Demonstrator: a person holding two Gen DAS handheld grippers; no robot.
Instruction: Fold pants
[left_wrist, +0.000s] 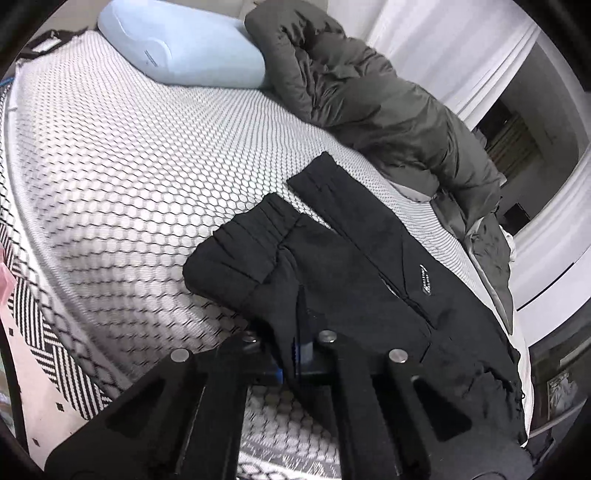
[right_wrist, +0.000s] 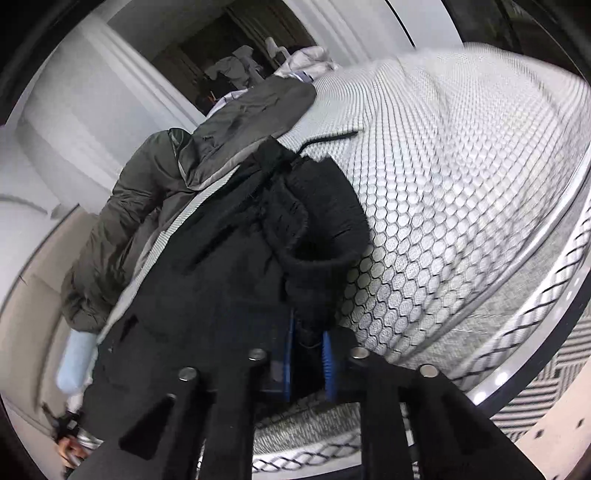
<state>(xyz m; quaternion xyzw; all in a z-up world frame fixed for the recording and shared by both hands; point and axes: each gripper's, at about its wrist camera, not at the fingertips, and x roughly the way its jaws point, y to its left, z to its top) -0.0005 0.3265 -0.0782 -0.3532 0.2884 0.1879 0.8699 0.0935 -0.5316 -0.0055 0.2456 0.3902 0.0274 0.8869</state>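
Observation:
Black pants (left_wrist: 354, 280) lie on a bed with a white honeycomb-patterned cover (left_wrist: 129, 177). In the left wrist view their elastic waistband (left_wrist: 236, 254) is bunched at the centre and a small white logo tag shows on the right. My left gripper (left_wrist: 295, 354) is shut on the pants' near edge, black cloth pinched between its blue pads. In the right wrist view the pants (right_wrist: 207, 288) run up the middle, one part (right_wrist: 317, 240) rolled over. My right gripper (right_wrist: 308, 363) is shut on a fold of the black fabric.
A dark olive padded jacket (left_wrist: 369, 96) is heaped at the far side of the bed, beside a pale blue pillow (left_wrist: 177, 40). White wall panels (right_wrist: 81, 96) stand beyond. A black-and-white zigzag rug (left_wrist: 40, 332) lies below the mattress edge.

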